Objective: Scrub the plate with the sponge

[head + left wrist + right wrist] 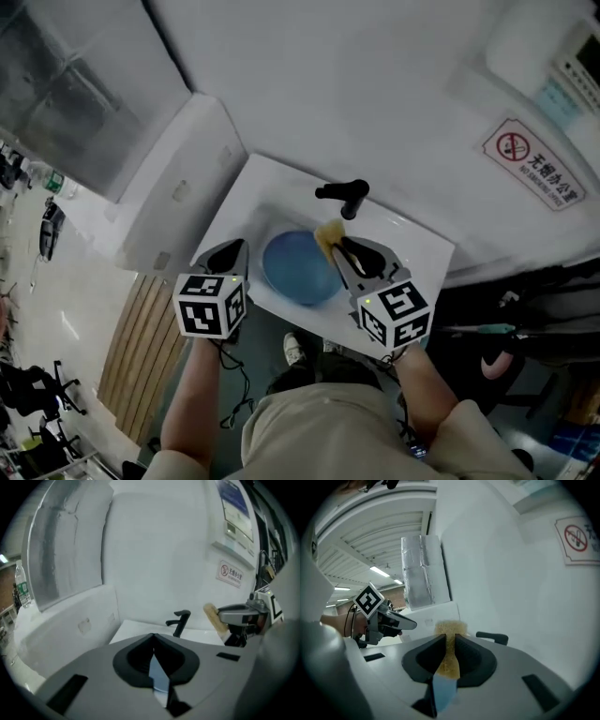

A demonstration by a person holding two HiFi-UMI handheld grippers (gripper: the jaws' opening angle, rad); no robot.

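Round blue plate (298, 267) lies in the white rectangular sink (272, 187), toward its near side, approx. centred btwn the two tools.

R tongs (345, 251) are clamped on the yellow porous sponge (328, 232). In the right gripper view the black pads squeeze it from both sides at (449, 637), w/ the sponge's (449, 629) top bulging out past the tips and its lower part pinched thin. In the head view the sponge sits over the plate's far-right rim, just near of the black lever faucet (344, 195). Can't tell if sponge and plate actually touch. A strip of blue plate shows below the sponge in the right gripper view.

L tongs (232, 251) are closed together w/ nothing btwn the pads; in the left gripper view the tips meet at (152, 637), and a sliver of blue plate shows through the slot beneath them. In the head view the L tongs hang at the sink's left edge, just left of the plate, not touching it.

Faucet stands at the sink's far side, spout pointing left. A red-and-white no-smoking sign (530, 164) is on the white wall, far right. Wooden slatted panel (145, 347) lies on the floor, near left of the sink.
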